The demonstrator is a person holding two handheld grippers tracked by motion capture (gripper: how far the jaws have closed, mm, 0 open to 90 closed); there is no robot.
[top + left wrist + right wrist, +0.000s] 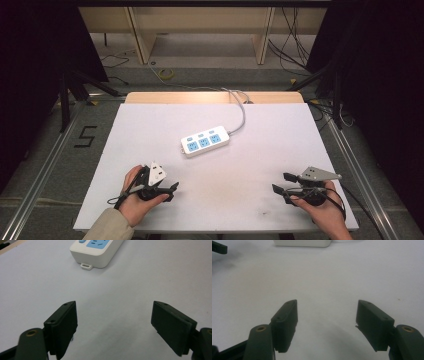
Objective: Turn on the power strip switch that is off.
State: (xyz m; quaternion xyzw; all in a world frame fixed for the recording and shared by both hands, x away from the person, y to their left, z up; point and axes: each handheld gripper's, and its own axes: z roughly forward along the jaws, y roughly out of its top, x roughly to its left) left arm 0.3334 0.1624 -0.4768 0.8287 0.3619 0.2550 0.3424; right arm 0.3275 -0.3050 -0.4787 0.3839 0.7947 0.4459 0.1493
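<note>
A white power strip (205, 141) with three blue socket faces lies near the middle of the white table top (150, 120), its grey cable running to the far edge. My left gripper (174, 191) rests at the near left in a person's hand, jaws open with nothing between them. At the near right my right gripper (281, 183) is held in the other hand, jaws also open and empty. The left gripper view shows the power strip (96, 251) ahead of the open gripper (113, 322). The right gripper view has the strip's edge (302, 243) at the top, beyond the open gripper (327, 325).
Beyond the table's far wooden edge (215, 97) lie cables on the floor and a wooden frame (200, 30). Metal rails (45, 160) run along both sides of the table. A "5" mark (85, 136) is on the floor at left.
</note>
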